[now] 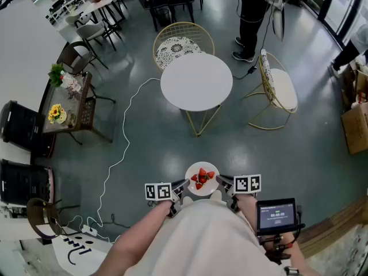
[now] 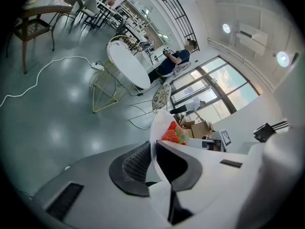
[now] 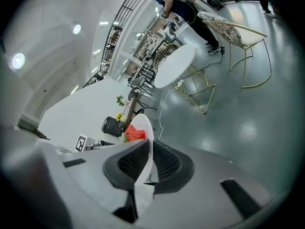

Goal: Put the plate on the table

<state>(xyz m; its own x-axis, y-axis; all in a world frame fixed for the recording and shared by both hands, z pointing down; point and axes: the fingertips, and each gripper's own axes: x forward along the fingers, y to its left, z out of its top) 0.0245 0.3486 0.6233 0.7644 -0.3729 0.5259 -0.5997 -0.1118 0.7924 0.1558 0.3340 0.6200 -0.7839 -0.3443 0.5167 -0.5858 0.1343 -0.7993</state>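
A small white plate [image 1: 202, 187] carrying several red strawberries [image 1: 202, 176] hangs in the air close to my body, held from both sides. My left gripper [image 1: 183, 187] is shut on its left rim, and my right gripper [image 1: 222, 184] is shut on its right rim. In the left gripper view the plate's rim [image 2: 155, 128] sits edge-on between the jaws, strawberries [image 2: 173, 133] beyond. The right gripper view shows the same rim [image 3: 145, 128] clamped, with berries [image 3: 134, 133] behind. The round white table [image 1: 196, 81] stands ahead on gold wire legs, well beyond the plate.
Two gold wire chairs [image 1: 178, 43] [image 1: 276, 88] flank the table. A white cable [image 1: 123, 137] trails across the grey floor on the left. A wooden side table with flowers [image 1: 69, 99] stands far left. A person [image 1: 251, 16] stands behind the table. Cardboard boxes [image 1: 355, 119] sit at right.
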